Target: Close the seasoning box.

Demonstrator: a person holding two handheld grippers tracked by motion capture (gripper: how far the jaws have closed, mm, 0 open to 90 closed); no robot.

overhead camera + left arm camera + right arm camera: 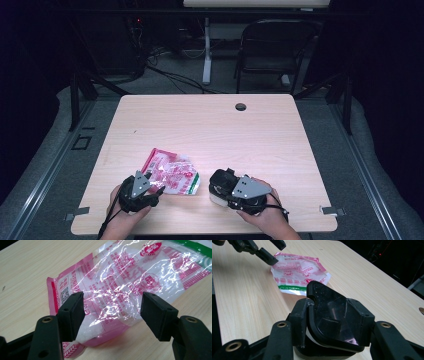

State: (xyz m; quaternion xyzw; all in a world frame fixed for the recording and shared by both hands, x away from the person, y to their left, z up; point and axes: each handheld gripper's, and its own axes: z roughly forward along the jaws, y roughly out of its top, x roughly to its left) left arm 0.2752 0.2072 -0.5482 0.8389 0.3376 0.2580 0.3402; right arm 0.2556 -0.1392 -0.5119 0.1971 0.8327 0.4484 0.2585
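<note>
A crinkled pink-and-clear plastic bag (172, 172) (125, 277) (297, 270) with white contents lies flat on the wooden table (210, 125) near the front. My left gripper (154, 184) (112, 312) is open, with its jaws spread just over the bag's near end and not pinching it. It also appears at the top left of the right gripper view as the left gripper (265, 251). A black box-like object (220, 180) (332, 312) on a white base rests on the table. My right gripper (221, 189) (332, 320) has one jaw on each side of it, spread wide, with no visible squeeze.
A round cable hole (240, 106) sits near the table's far edge. Beyond the table stand a dark folding chair (275, 45) and a desk leg (206, 50). Bare wood stretches across the back and right of the tabletop.
</note>
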